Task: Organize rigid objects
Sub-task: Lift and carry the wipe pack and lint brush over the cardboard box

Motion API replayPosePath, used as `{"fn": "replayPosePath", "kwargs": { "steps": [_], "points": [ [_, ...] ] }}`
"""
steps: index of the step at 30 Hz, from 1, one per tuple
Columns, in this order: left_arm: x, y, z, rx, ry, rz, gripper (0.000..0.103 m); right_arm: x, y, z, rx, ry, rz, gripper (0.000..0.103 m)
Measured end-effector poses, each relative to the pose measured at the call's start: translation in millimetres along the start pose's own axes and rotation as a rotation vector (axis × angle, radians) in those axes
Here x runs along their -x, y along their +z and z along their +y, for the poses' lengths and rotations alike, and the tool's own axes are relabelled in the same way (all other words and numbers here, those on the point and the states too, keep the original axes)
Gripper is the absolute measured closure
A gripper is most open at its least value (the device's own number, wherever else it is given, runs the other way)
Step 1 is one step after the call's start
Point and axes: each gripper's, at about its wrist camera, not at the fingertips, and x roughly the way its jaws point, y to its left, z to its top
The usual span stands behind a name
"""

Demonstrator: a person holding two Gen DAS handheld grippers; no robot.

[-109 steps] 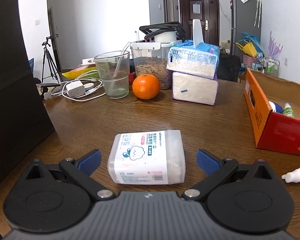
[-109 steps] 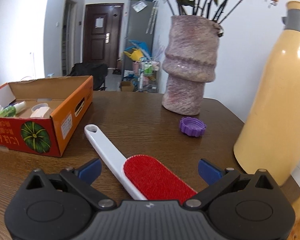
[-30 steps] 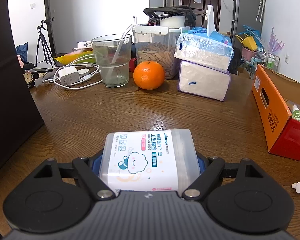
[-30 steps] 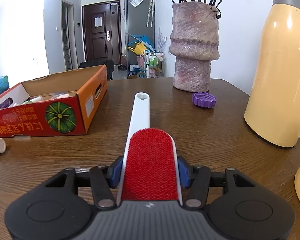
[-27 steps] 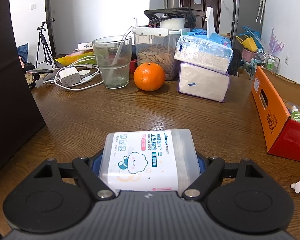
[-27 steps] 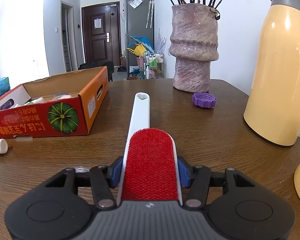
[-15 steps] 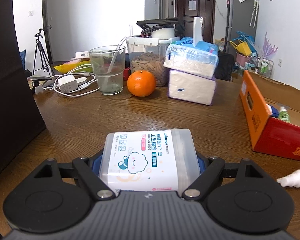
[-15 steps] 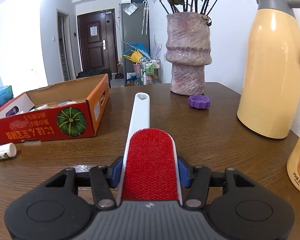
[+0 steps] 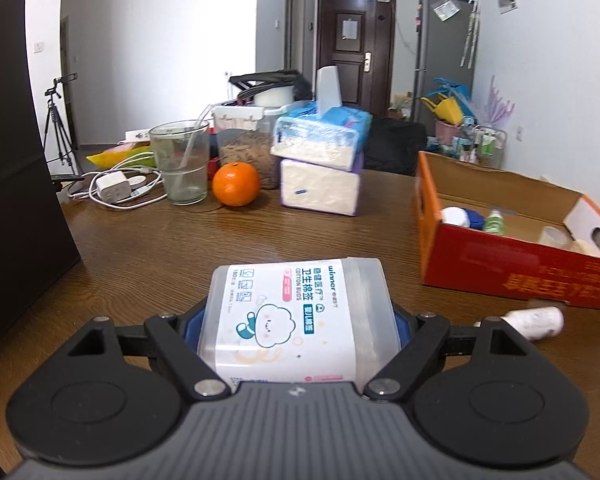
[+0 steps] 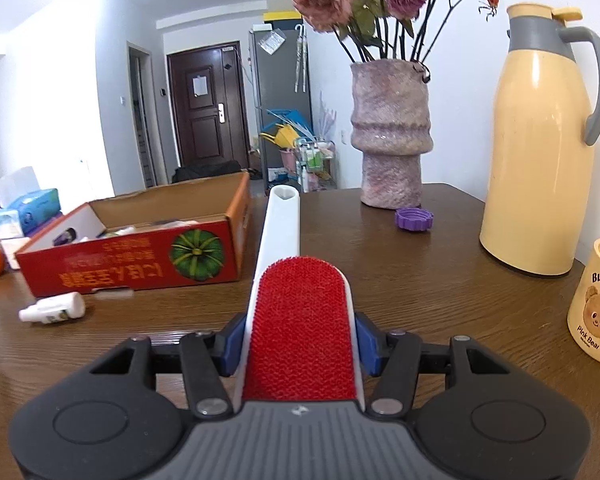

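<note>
We carry the cotton-bud box (image 9: 300, 320) pinched in our left gripper (image 9: 296, 326) and the lint brush (image 10: 300, 320) pinched in our right gripper (image 10: 298, 340). The cardboard box (image 10: 236, 204) sits at ten o'clock; the brush's long handle could catch its wall.

We see the left gripper (image 9: 296, 328) as a ribbed grey housing flanked by two matte black discs, each moulded with a raised ring. Black linkage bars, pinned by silver screws, run forward to blue finger pads (image 9: 191, 330). The right gripper (image 10: 300, 344) shares this build: grey ribbed centre with a small pale emblem, black triangular cut-outs, silver screws and blue pads (image 10: 231, 346).
</note>
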Motion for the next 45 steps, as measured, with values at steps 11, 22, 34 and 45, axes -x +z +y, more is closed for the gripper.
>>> {"fn": "replayPosePath", "kwargs": {
  "steps": [11, 22, 34, 45],
  "points": [
    [43, -12, -34, -0.028, -0.087, -0.024, 0.020, 30, -5, 37, 0.025, 0.094, -0.034, 0.048],
    [69, -18, -63, -0.047, -0.154, -0.040, 0.020, 45, -7, 77, 0.062, 0.177, -0.044, 0.048],
    [85, -7, -92, -0.065, -0.196, -0.082, 0.020, 52, 5, 109, 0.088, 0.223, -0.082, 0.048],
    [80, 12, -114, -0.060, -0.207, -0.109, 0.020, 36, 24, 121, 0.085, 0.228, -0.099, 0.048]
  ]
}}
